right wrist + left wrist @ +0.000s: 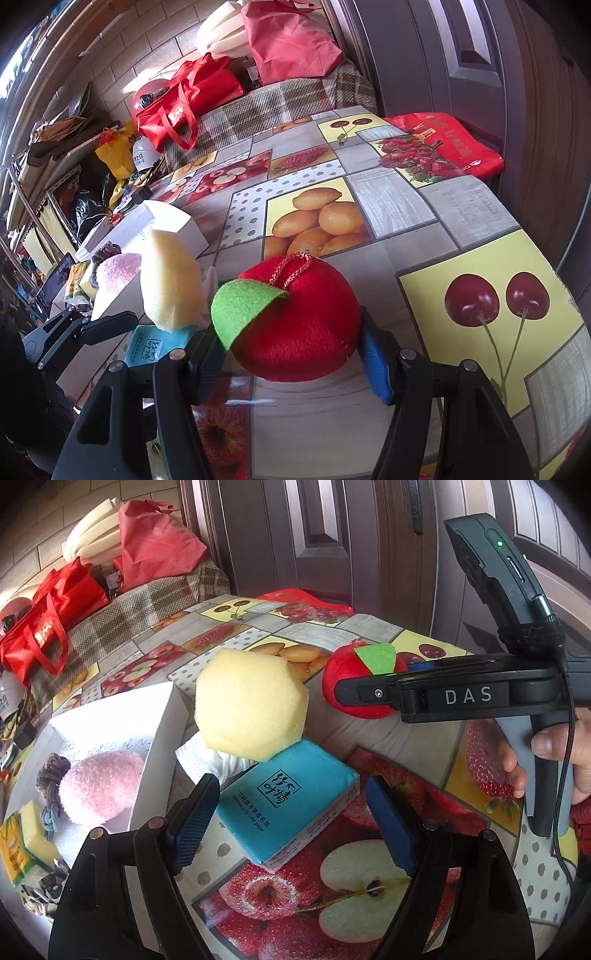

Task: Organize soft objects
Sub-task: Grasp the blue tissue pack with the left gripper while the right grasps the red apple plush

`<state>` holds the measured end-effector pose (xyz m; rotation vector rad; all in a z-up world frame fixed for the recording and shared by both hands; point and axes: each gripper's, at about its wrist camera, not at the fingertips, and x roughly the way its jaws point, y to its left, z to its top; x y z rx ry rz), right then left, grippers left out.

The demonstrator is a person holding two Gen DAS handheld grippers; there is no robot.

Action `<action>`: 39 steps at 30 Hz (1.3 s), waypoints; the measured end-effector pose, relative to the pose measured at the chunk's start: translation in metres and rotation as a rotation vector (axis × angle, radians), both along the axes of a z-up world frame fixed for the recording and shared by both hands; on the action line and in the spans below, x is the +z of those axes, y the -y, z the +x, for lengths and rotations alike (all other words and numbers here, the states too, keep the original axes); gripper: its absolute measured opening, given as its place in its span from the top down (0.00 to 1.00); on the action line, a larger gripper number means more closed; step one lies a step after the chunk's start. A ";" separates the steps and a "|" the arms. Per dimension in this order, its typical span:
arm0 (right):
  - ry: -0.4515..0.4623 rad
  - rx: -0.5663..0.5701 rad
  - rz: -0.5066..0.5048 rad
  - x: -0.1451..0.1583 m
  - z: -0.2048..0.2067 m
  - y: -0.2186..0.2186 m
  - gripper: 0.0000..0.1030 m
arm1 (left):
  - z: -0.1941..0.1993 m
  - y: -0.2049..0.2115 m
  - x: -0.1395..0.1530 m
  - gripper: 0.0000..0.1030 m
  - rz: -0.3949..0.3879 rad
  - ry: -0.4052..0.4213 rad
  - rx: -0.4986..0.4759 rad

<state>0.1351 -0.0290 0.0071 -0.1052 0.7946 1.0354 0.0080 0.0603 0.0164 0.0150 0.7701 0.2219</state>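
Note:
A red plush apple (295, 328) with a green felt leaf sits on the table between the fingers of my right gripper (291, 358), whose blue pads stand at its two sides; I cannot tell whether they press it. It shows in the left wrist view (354, 675) too. My left gripper (291, 823) is open over a blue tissue pack (288, 805). A yellow sponge (251, 705) leans on the pack and on white cloth (207, 760). A white box (155, 738) holds a pink fluffy ball (99, 782), a grey knotted cord (51, 775) and a yellow sponge pad (33, 830).
The table (461, 214) has a fruit-print cover. A red bag (443, 144) lies at its far right corner. Behind it a plaid-covered bench (280, 103) holds red bags (184, 103) and white foam. Cluttered shelves (55, 177) stand at the left. A dark door (325, 535) is at the back.

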 end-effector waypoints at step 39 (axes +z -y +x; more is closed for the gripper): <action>-0.066 -0.009 0.004 -0.006 0.005 0.003 0.36 | 0.020 -0.007 -0.008 0.32 -0.110 -0.064 -0.064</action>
